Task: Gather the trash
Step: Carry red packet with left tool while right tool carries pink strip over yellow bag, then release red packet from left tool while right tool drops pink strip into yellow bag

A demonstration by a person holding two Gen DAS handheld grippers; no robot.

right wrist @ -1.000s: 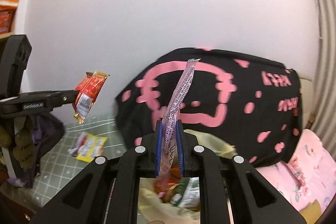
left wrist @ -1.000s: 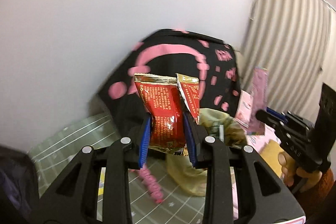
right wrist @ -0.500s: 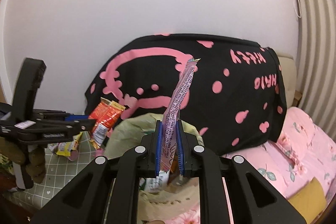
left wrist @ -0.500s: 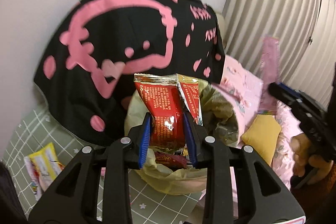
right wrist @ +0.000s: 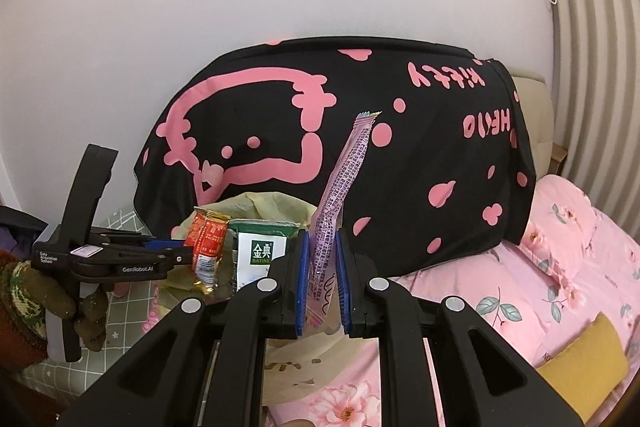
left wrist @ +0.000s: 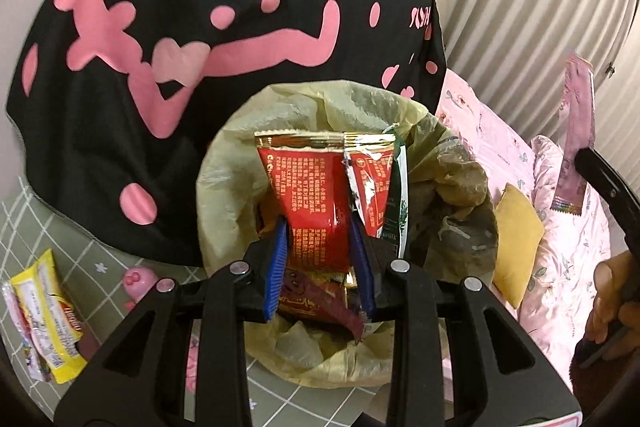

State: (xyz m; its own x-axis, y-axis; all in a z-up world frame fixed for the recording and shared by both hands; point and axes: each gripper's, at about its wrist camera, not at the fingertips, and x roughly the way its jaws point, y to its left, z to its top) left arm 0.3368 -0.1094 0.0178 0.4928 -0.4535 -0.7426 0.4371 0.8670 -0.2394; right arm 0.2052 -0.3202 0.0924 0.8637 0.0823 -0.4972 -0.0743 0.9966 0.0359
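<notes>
Right now the left gripper (left wrist: 320,263) is clenched on a red snack wrapper (left wrist: 316,195), its blue pads pinching the wrapper's lower half. The wrapper stands with its long axis running straight out along the fingers, its gold-edged sealed end pointing away from the tongs, and a torn flap hangs off its right side. It hangs directly above the open mouth of a trash bin lined with a yellowish bag (left wrist: 452,187). Inside the bin, below and just right of the fingers, sit other wrappers and a green-and-white milk carton (right wrist: 260,251).

The right gripper (right wrist: 322,281) is clenched on a long, thin pink wrapper (right wrist: 344,183). That strip rises from between the pads, its long axis leaning a little to the right, and its crimped top end points up and away from the tongs. Seen from the right wrist, the bin is ahead and to the left of these fingers.

Behind the bin hangs a black cloth with pink print (right wrist: 400,163). To the left of the left tongs, a yellow packet (left wrist: 48,315) lies on the green checked mat (left wrist: 100,259). To the right lies pink floral bedding (right wrist: 560,267).
</notes>
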